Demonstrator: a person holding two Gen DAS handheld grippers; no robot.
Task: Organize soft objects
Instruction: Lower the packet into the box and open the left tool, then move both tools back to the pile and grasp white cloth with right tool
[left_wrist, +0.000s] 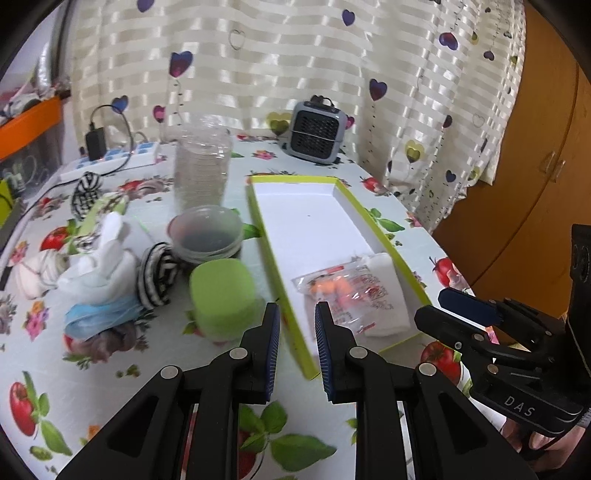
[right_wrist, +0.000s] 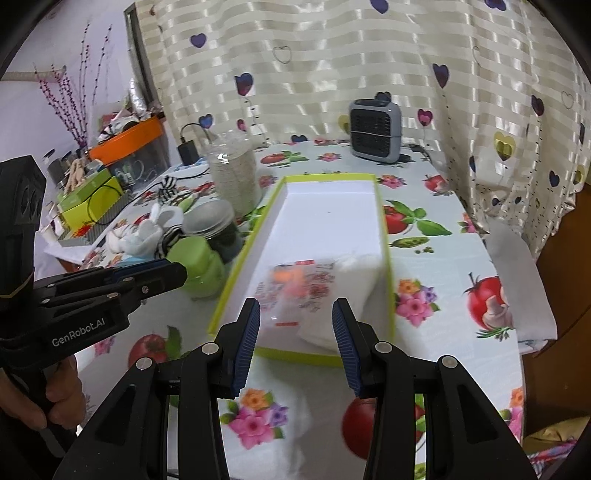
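A long white box with a lime-green rim lies open on the table. In its near end lie a clear packet with orange pieces and a folded white cloth. Left of the box are soft items: a green sponge, striped rolled socks, a white sock bundle and a blue mask. My left gripper is open and empty over the box's near left rim. My right gripper is open and empty just before the box's near end.
A stack of clear cups and a clear round tub stand behind the soft items. A grey fan heater sits at the back. A power strip and an orange bin are at far left. A wooden cabinet is at right.
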